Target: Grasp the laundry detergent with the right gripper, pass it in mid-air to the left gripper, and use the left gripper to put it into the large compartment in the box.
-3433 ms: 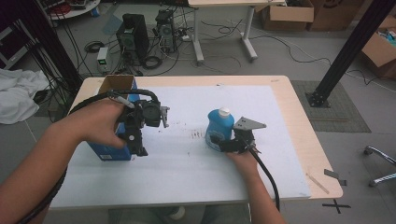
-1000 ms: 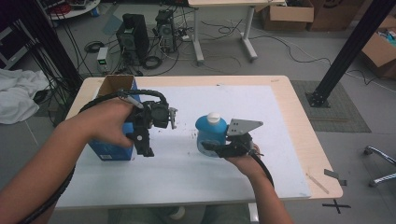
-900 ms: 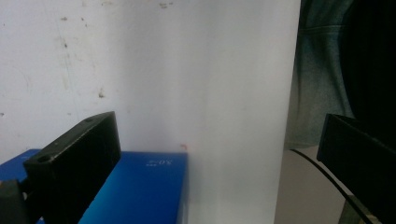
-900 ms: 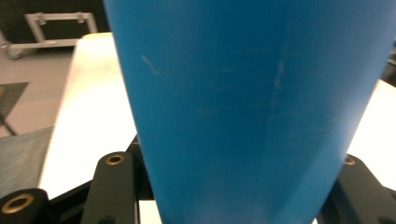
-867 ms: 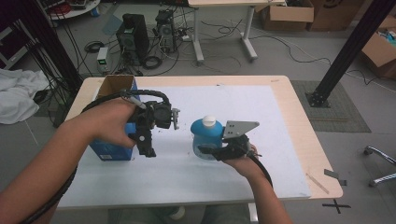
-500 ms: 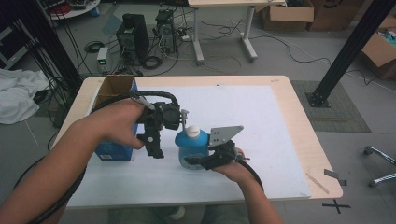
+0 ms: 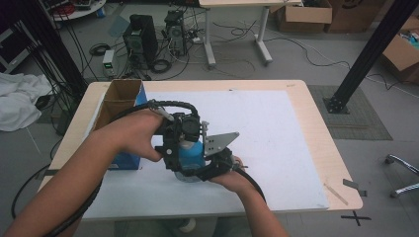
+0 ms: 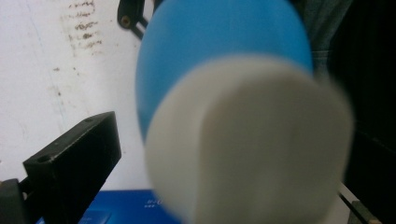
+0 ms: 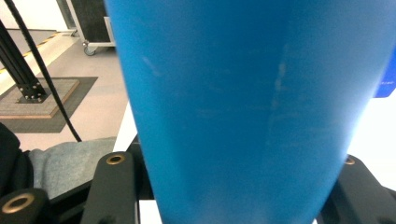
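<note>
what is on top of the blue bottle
A white cap tops the blue bottle. The left gripper hangs right over it, so from above the cap is covered.

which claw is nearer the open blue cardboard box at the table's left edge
Left. The left claw sits just right of the open blue cardboard box, poised at the white cap of the blue plastic bottle. The right claw, shut on that bottle's body, lies farther right.

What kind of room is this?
Probably a lab or workshop: computer towers and loose cables lie on the floor, cardboard boxes stand behind, and a black metal frame post stands beside the table.
</note>
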Demonstrator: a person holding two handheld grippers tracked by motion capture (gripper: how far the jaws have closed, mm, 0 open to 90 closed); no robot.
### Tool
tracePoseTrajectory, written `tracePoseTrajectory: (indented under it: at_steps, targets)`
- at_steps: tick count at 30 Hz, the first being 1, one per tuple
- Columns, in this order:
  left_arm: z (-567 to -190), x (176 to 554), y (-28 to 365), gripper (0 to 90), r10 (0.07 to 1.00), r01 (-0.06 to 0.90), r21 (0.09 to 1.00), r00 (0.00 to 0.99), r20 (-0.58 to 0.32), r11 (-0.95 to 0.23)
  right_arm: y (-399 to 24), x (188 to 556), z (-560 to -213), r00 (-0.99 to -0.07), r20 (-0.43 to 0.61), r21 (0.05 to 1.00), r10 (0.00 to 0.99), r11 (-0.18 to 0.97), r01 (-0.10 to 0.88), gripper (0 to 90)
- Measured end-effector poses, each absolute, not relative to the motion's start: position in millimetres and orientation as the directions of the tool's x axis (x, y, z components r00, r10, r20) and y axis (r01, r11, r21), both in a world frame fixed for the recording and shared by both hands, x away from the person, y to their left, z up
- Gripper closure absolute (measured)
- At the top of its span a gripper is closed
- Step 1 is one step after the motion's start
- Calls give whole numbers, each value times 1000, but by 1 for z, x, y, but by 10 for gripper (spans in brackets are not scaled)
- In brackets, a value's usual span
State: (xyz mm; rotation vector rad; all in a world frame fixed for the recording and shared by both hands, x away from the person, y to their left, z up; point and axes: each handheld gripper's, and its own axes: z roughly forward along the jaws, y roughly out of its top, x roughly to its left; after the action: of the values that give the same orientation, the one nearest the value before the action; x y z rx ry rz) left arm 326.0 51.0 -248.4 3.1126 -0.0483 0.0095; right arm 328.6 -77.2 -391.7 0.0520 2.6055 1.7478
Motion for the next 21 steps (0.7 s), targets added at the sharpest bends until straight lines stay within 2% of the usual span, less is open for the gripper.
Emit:
tracePoseTrajectory:
  at_steps: [11, 21]
  targets:
    - [-252, 327, 47, 9, -29, -30, 27, 999, 26, -999, -65, 330, -392, -1000, -1, 923, 19, 386, 7, 447]
    - [-253, 328, 46, 99, -28, -28, 10, 999, 30, -1000, -63, 333, -393, -1000, 15, 929, 14, 370, 20, 448]
